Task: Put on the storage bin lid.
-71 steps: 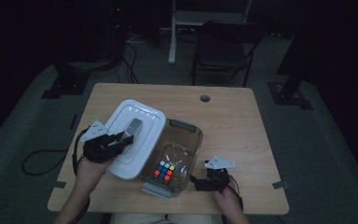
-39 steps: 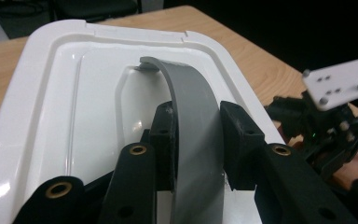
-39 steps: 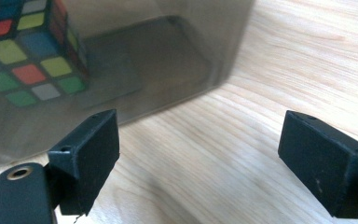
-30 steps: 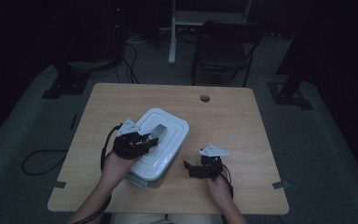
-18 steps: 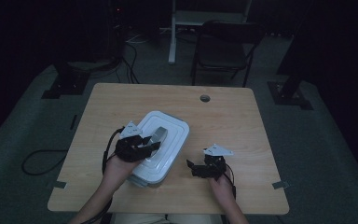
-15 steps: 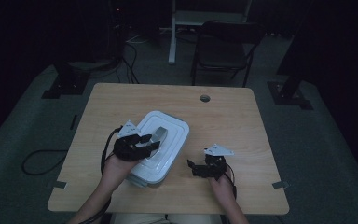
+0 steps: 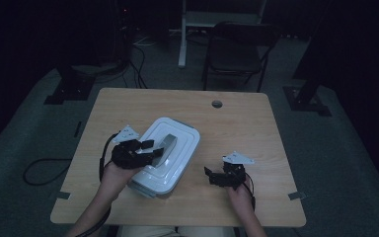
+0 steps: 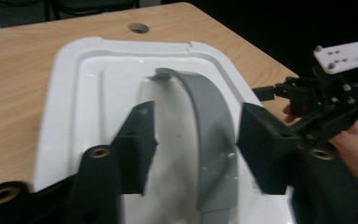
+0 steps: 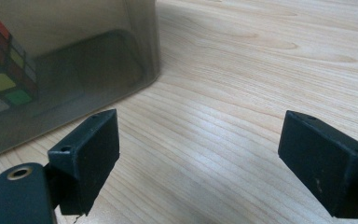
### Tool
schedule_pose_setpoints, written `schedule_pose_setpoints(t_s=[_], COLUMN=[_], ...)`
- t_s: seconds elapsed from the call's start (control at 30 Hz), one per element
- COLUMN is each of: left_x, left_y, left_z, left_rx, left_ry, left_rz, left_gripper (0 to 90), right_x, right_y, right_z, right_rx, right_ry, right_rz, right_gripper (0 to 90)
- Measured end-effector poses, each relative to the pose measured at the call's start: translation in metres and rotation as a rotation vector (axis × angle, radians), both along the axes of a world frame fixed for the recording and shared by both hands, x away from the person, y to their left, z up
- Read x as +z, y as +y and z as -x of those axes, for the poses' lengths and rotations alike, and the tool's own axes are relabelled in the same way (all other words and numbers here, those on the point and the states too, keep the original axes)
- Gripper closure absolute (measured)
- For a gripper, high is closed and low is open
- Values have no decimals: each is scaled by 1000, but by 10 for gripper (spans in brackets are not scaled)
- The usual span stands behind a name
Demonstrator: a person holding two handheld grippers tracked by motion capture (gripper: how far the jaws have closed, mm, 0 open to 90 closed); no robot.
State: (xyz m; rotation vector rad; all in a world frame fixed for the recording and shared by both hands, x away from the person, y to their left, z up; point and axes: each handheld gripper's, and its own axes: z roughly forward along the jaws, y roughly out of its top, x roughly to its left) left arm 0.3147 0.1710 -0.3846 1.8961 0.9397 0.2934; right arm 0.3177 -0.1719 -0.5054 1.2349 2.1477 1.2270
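Left hand-held gripper had just been opening, jaws loose around the lid's grey handle; right hand-held gripper wide open, empty.

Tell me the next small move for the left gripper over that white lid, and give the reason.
Probably lift the left gripper straight up and away. The white plastic lid already sits on the clear plastic box with the colourful puzzle cube inside. The jaws have just been opening and now stand apart on either side of the lid's grey arched handle with gaps showing, so nothing seems left to hold.
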Motion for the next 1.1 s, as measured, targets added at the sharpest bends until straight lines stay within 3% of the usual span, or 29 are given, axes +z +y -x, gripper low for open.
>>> schedule_pose_setpoints(t_s=[0.17, 0.3, 0.57, 0.67, 0.7, 0.77, 0.83, 0.9, 1.0, 1.1], left_x=[2, 1, -7, -12, -15, -20, -27, -34, -45, -58], left_y=[16, 31, 57, 64, 67, 72, 79, 83, 91, 97], left_z=[-5, -11, -22, -25, -28, -31, -35, -39, -46, -53], left_rx=[30, 26, 111, 129, 140, 165, 197, 219, 266, 287], left_ry=[-13, -7, -33, -17, -8, 4, 4, 6, 18, 29], left_rz=[21, 50, 45, 26, 20, 20, 23, 18, 32, 11], left_gripper=[404, 282, 244, 188, 184, 80, 79, 5, 5, 6], right_x=[0, 0, 0, -1, -1, -1, -1, -2, -2, -2], right_y=[-1, -2, -3, -3, -4, -4, -5, -5, -4, -4], right_z=[0, 0, 0, 0, -1, -1, -1, -1, -2, -2], right_rx=[-4, -10, -19, -24, -25, -31, -33, -30, -32, -32], right_ry=[-4, -4, -3, -1, 1, 1, 0, 2, 4, 5], right_rz=[15, 14, 15, 21, 22, 21, 24, 24, 34, 32], right_gripper=[124, 124, 124, 124, 124, 124, 124, 124, 124, 124])
